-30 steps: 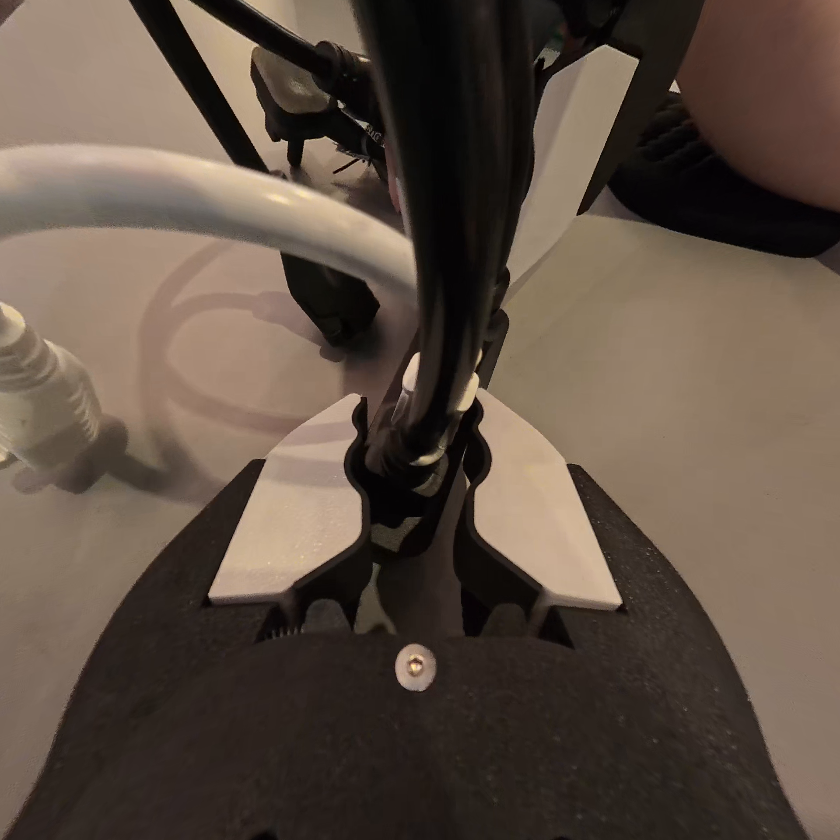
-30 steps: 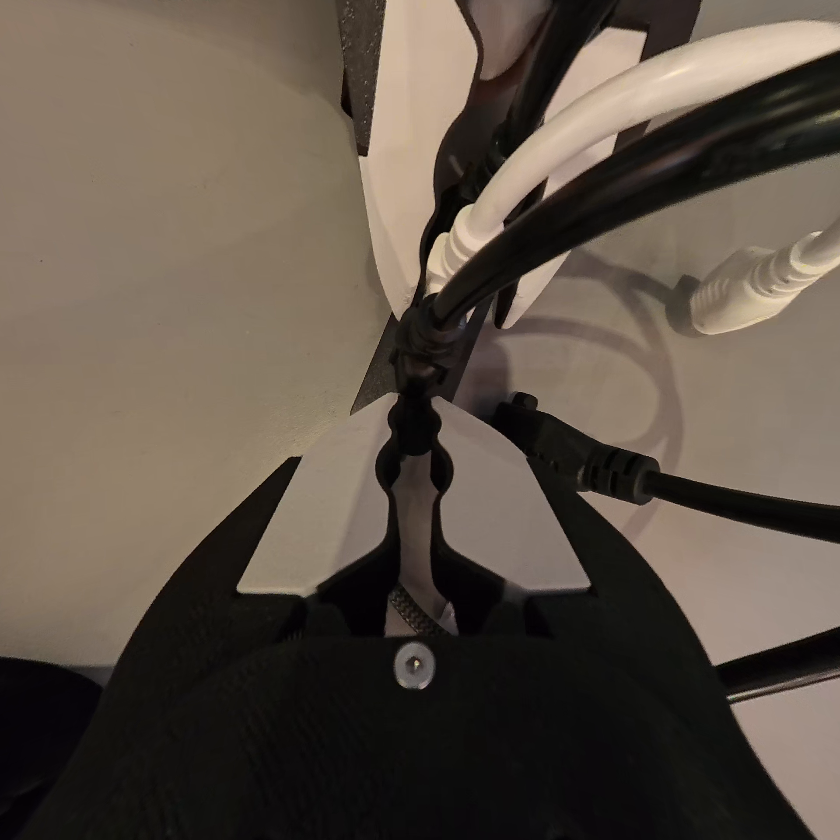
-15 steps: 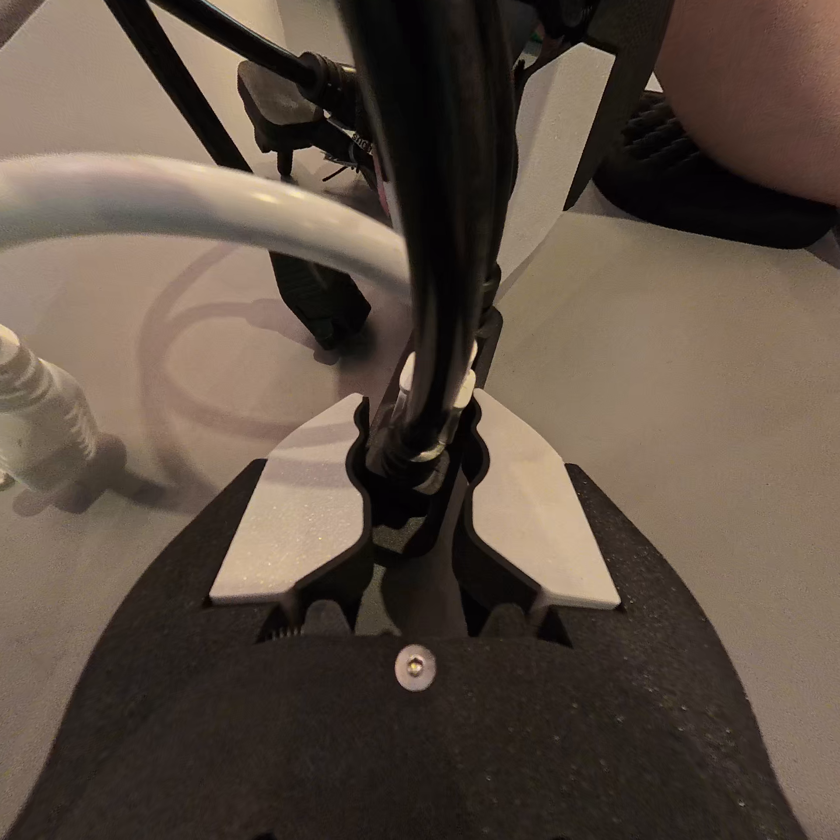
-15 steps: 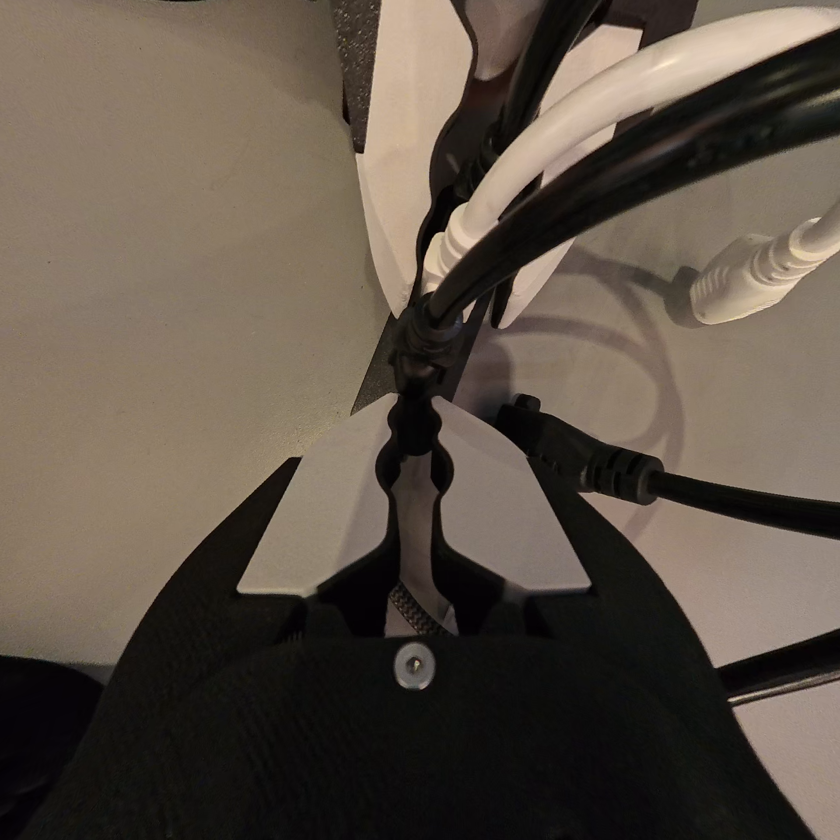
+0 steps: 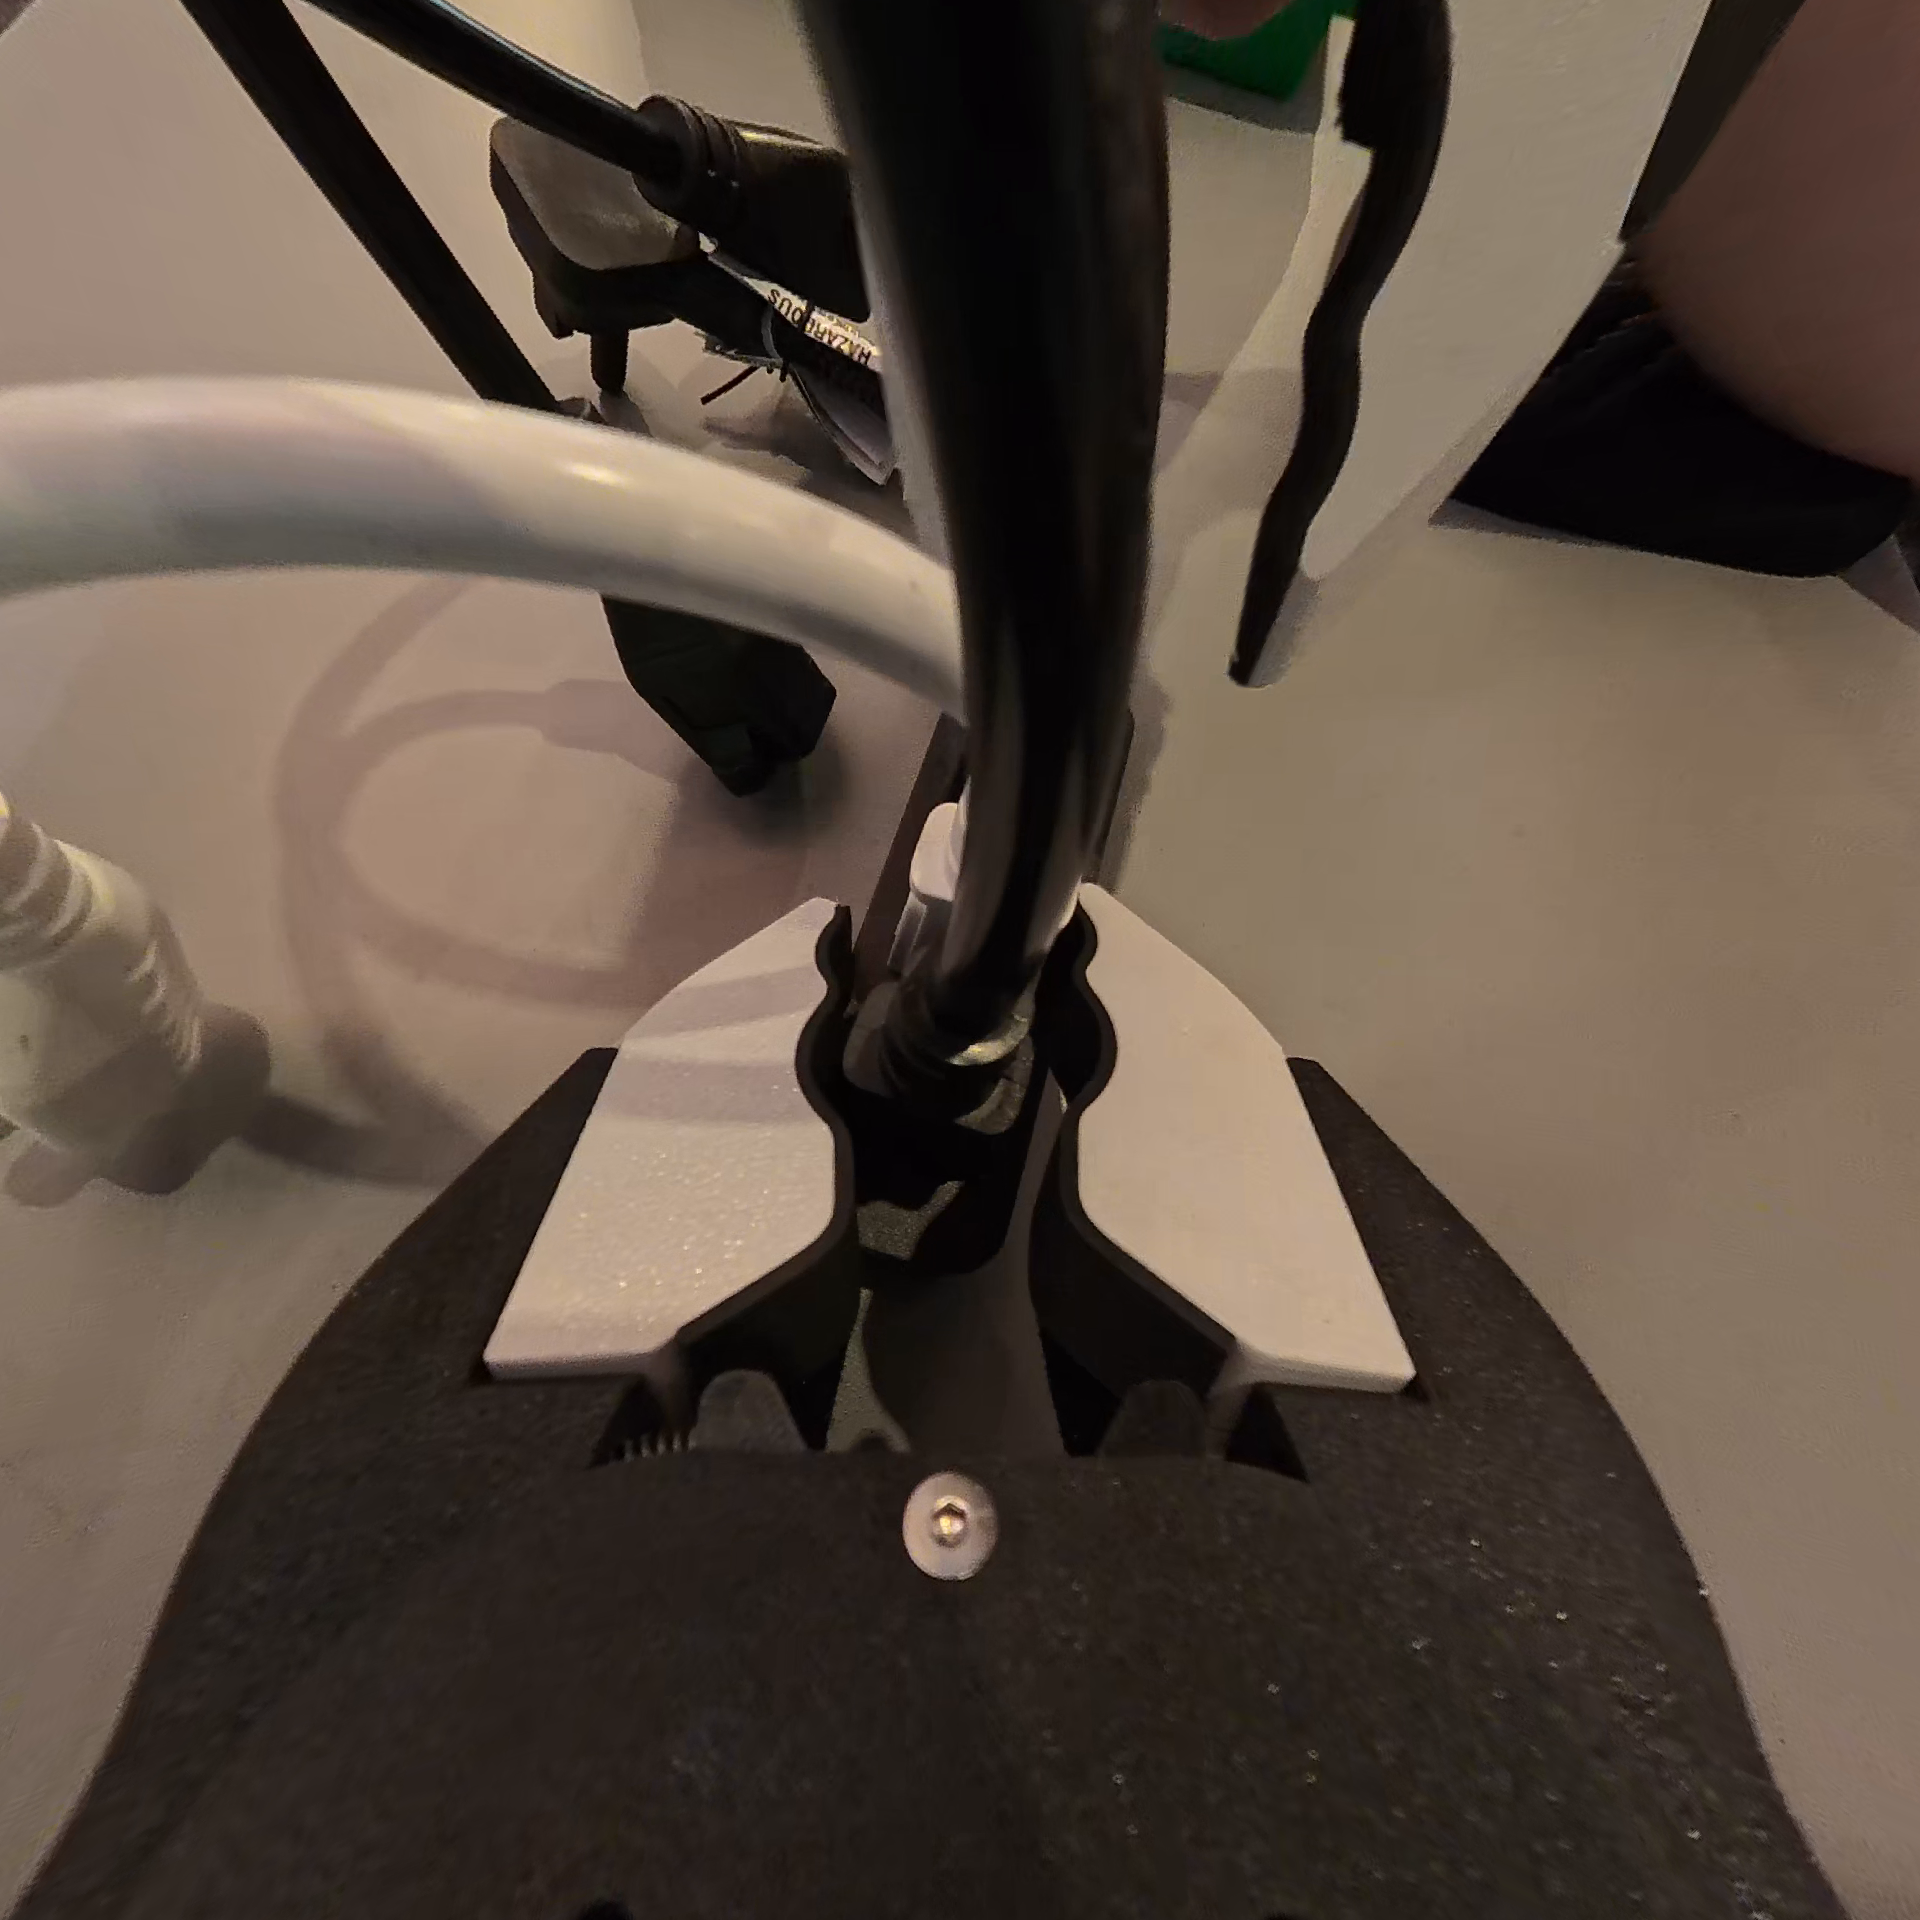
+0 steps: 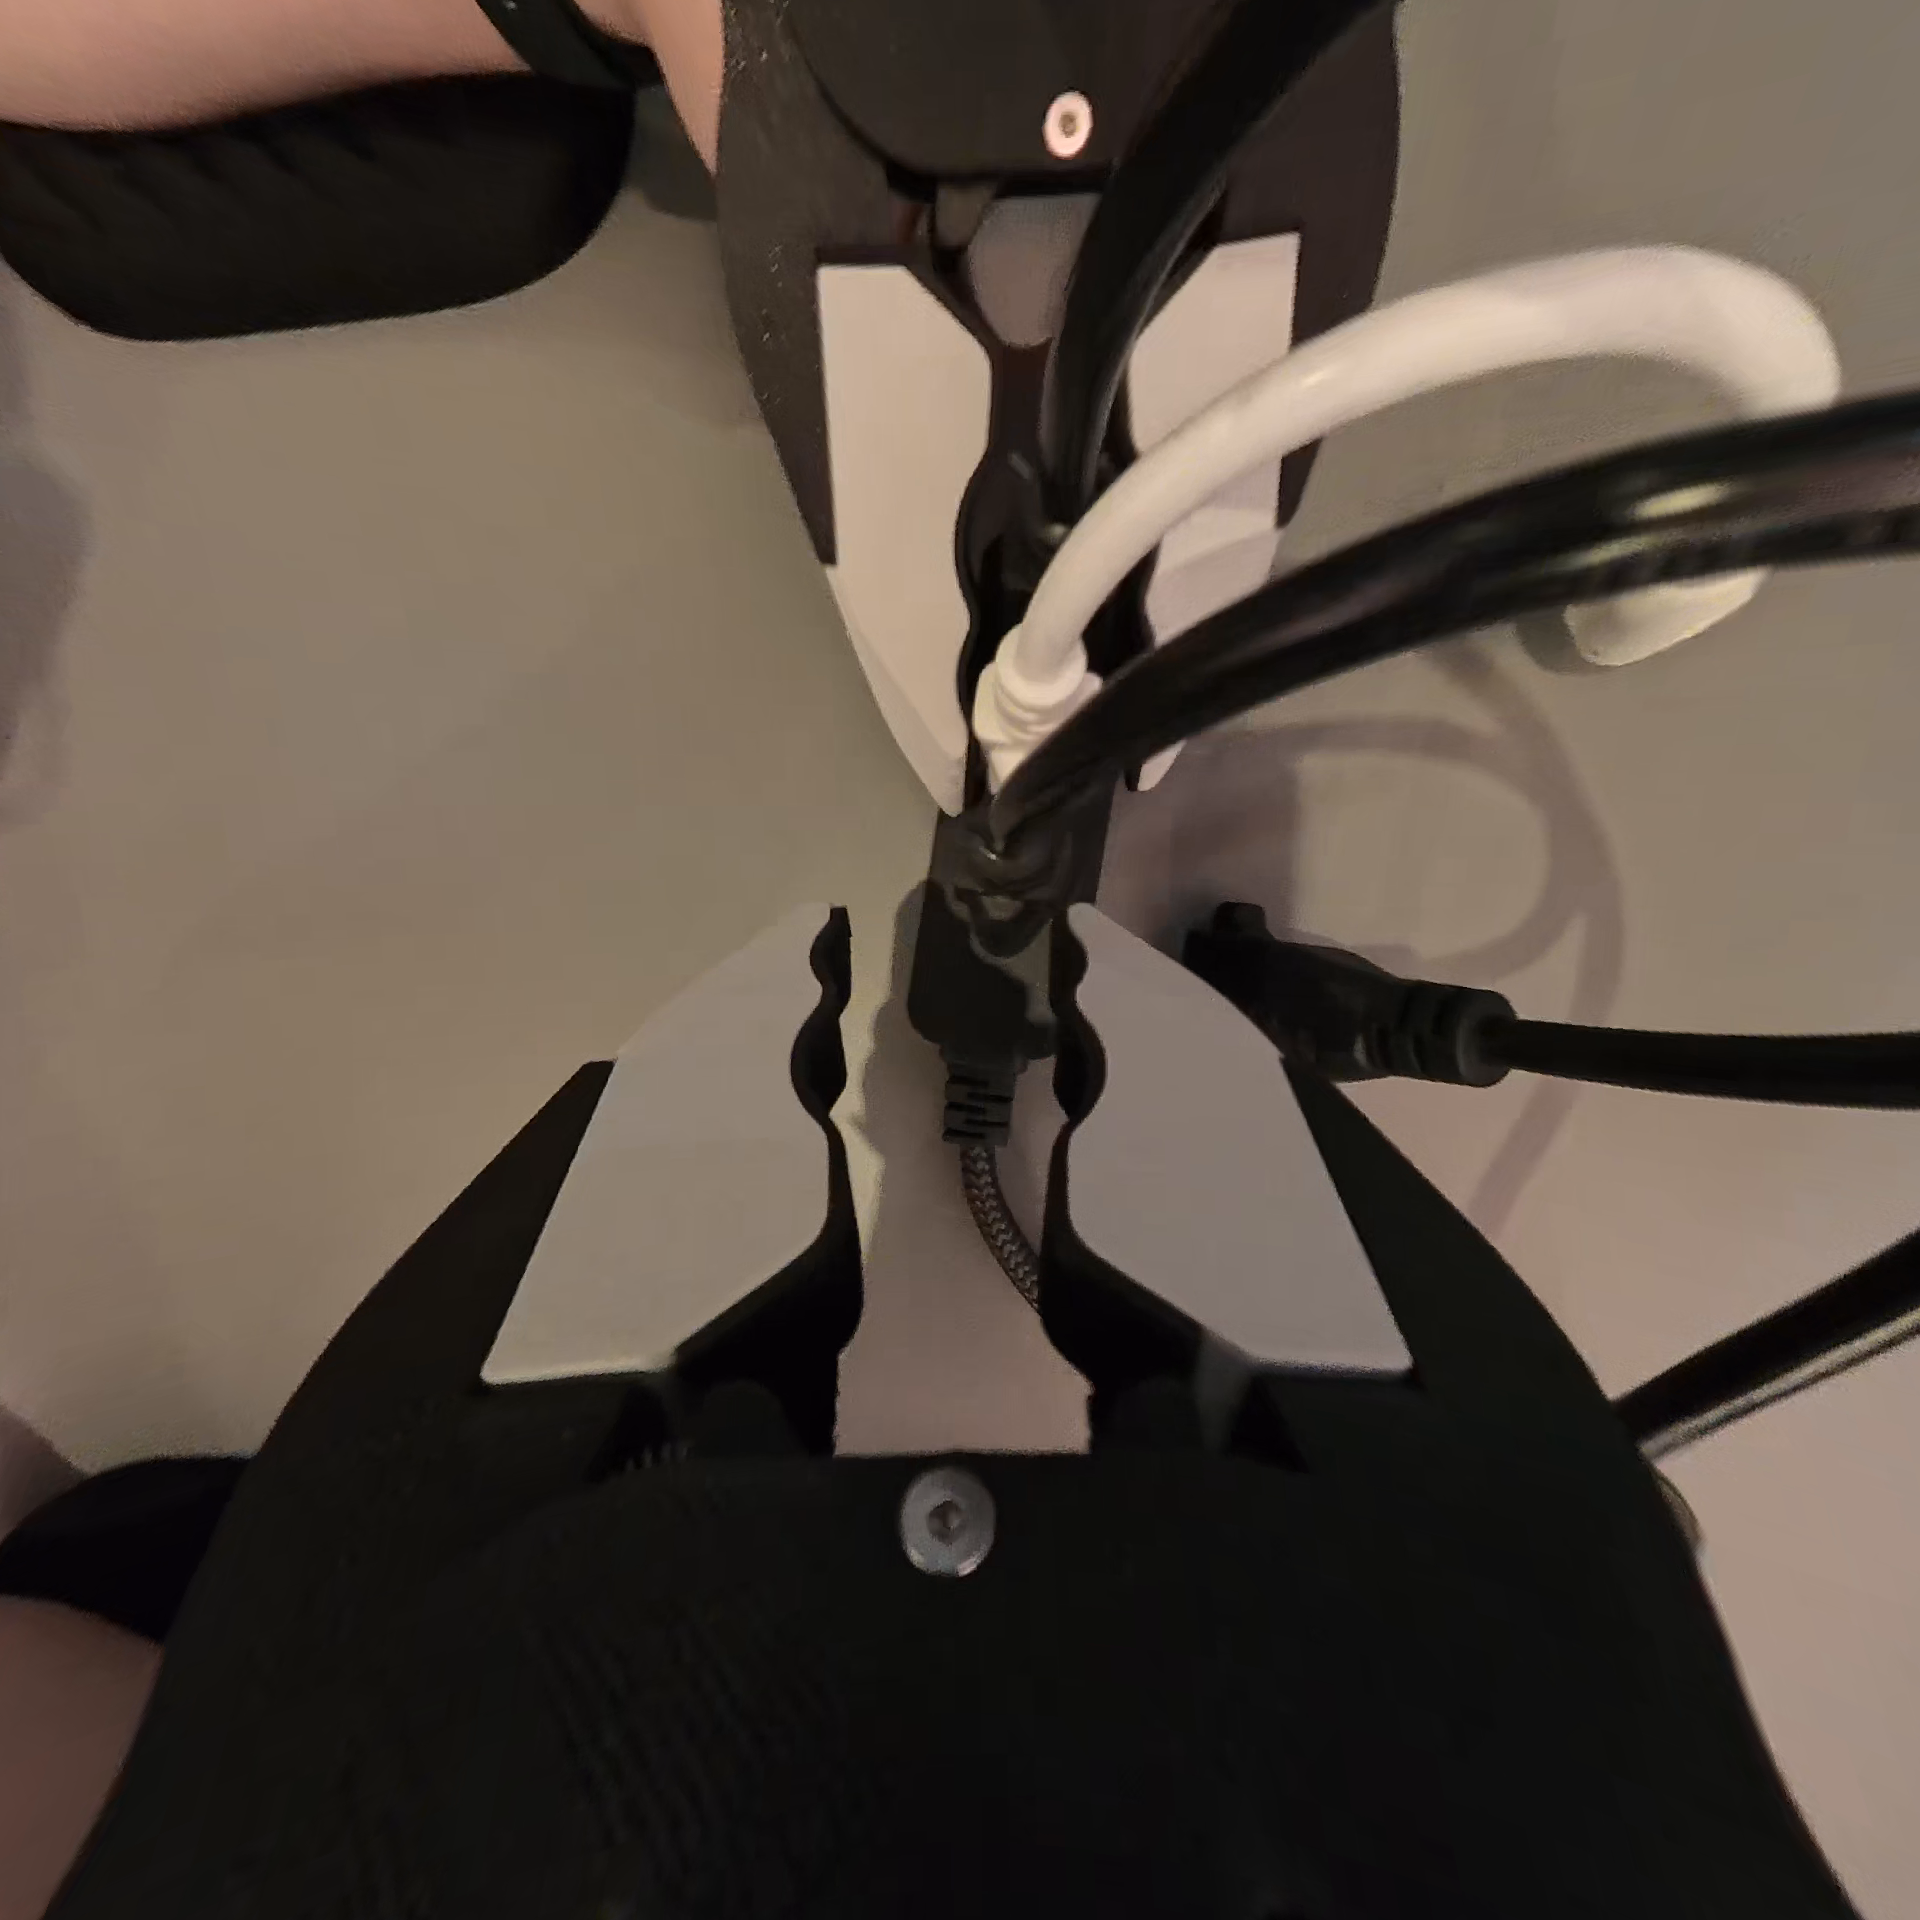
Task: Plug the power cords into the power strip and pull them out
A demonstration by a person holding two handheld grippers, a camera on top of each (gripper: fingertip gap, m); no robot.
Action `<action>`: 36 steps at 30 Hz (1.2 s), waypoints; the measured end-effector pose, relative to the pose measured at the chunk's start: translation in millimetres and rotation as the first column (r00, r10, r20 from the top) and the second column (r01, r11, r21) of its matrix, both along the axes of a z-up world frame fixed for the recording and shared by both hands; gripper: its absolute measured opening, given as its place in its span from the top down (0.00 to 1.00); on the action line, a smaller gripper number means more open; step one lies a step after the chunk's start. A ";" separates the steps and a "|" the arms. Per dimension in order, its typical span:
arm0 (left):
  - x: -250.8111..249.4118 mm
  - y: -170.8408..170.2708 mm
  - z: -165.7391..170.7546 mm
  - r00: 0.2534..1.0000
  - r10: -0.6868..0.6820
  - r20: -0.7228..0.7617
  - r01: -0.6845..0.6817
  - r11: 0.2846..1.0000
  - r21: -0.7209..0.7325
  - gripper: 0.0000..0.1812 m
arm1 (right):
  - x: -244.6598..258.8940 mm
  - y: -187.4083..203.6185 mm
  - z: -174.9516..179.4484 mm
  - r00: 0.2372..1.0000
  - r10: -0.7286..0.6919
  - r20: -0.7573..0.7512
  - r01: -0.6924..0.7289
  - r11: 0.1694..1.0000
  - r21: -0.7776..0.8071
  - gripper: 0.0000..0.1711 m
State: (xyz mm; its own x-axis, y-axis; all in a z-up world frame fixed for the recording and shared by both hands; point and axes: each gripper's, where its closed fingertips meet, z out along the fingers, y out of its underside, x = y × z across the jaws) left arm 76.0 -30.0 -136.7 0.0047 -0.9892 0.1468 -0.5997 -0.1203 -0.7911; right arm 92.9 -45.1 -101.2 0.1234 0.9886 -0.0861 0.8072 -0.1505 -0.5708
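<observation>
- Power strip: narrow, black, on the grey table between the two grippers; braided lead runs out of its near end.
- Cords: three counted. Black cord and white cord seated in the strip; a second black plug lies loose just beside it.
- Left gripper: fingers pinching the strip at its plugs.
- Right gripper: fingers spread, astride the strip's end, holding nothing.
- Step, judged: plugging-in phase; next, the right gripper must close on the loose plug.

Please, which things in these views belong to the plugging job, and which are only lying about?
Job: power strip, held by left gripper; open right gripper; white cord and black cord plugged in it; loose black plug.
Lying about: black pad; green object at the top edge.
</observation>
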 end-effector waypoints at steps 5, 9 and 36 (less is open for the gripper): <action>-0.1 -0.4 -0.2 1.000 -0.002 -0.007 0.002 1.000 0.006 0.80 | -12.2 9.4 6.7 0.997 -0.075 -0.006 0.075 0.997 0.031 0.89; 0.2 -0.7 -0.2 1.000 -0.003 -0.016 0.003 1.000 0.008 0.80 | -10.9 10.7 5.9 0.998 -0.066 0.010 0.066 0.996 0.061 0.91; 1.9 -2.5 -0.3 1.000 0.006 -0.025 -0.006 1.000 0.005 0.80 | -10.4 6.9 -2.7 0.996 -0.047 0.071 0.041 0.996 0.082 0.78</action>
State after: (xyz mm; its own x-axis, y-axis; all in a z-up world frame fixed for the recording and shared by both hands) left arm 77.9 -32.6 -136.9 0.0138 -0.9898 0.1418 -0.6186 -0.1199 -0.7765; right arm 82.4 -38.2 -103.9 0.1695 0.9855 0.0046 0.8406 -0.1422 -0.5226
